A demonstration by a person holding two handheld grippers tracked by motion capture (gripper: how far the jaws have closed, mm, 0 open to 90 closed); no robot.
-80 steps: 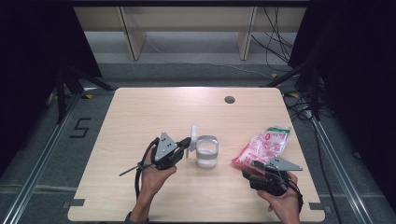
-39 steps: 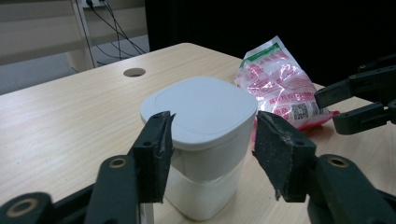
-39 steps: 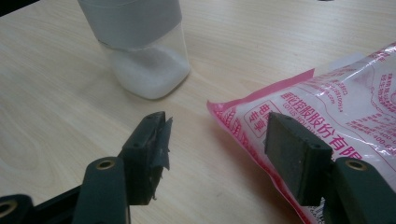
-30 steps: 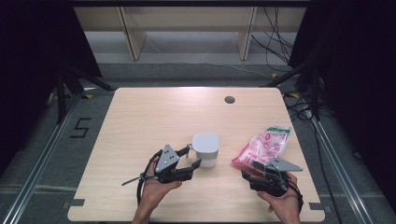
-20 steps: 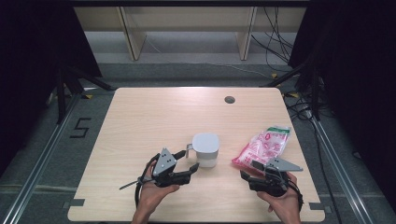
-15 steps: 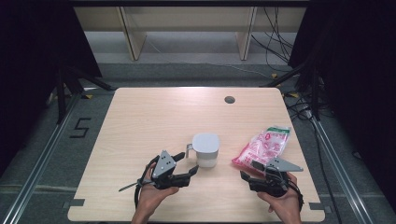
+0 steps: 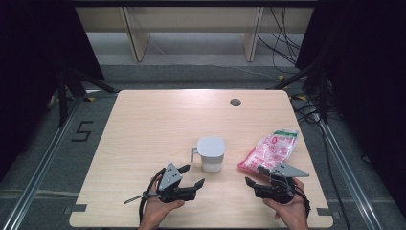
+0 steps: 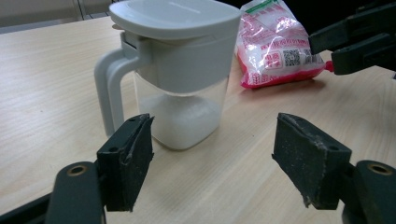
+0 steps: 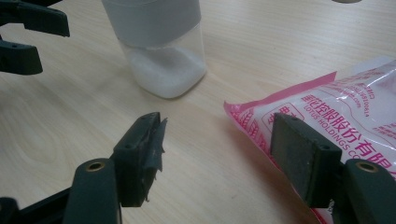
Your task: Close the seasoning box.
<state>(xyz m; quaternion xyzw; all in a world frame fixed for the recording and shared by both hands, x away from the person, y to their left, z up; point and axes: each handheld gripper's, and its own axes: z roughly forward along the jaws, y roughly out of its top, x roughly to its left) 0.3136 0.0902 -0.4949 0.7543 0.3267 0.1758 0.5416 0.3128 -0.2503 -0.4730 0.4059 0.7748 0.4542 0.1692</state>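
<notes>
White-lidded jug (image 7: 211, 153), one; pink bag (image 7: 269, 151), one.

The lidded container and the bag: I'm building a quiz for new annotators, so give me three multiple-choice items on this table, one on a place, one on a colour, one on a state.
1. Where does the bag lie relative to the lidded container in the high view?
A. to its right
B. to its left
C. on top of it

2. What colour is the container's lid?
A. red
B. white
C. black

3. How does the left gripper stand?
A. shut on the handle
B. shut on the bag
C. open, holding nothing

Key: 1 A, the bag sits right of the container; 2 B, the lid is plainly white; 3 C, its jaws stand apart short of the container.
</notes>
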